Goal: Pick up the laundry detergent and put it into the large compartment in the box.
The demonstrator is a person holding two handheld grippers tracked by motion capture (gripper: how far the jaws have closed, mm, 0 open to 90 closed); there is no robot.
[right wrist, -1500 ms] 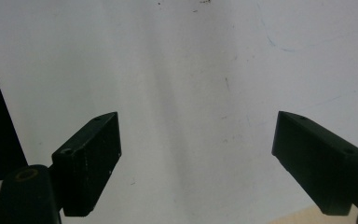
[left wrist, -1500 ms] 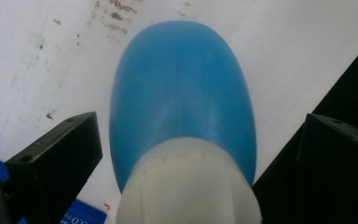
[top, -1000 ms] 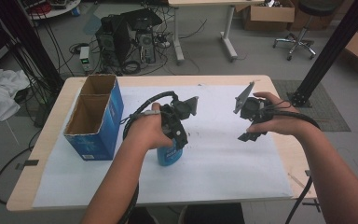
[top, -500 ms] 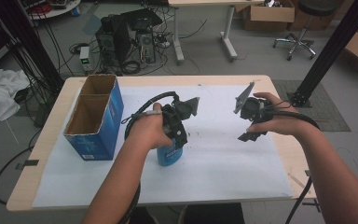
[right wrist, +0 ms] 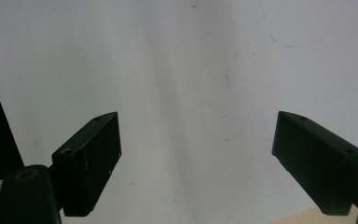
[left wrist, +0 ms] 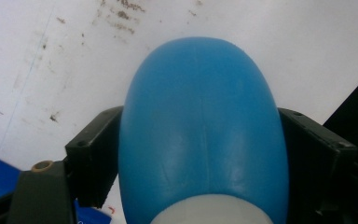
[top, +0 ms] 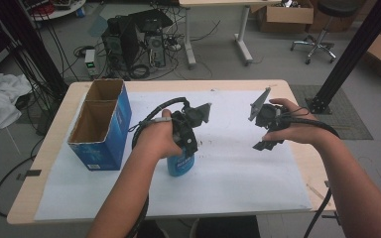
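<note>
Our left hand-held gripper [left wrist: 200, 154], jaws just closing, seemingly clasps a smooth, rounded blue plastic bottle [left wrist: 200, 121]; the right hand-held gripper [right wrist: 196, 158] gapes wide.

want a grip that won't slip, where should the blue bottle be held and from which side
Grip the blue bottle across its rounded body, coming from above, as the left gripper has just been closing on it: it stands upright, and its two flanks meet the jaws squarely.

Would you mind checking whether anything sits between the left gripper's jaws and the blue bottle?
Nothing visible does: the left gripper has just been closing, and its jaws already flank the blue bottle, touching both sides.
</note>
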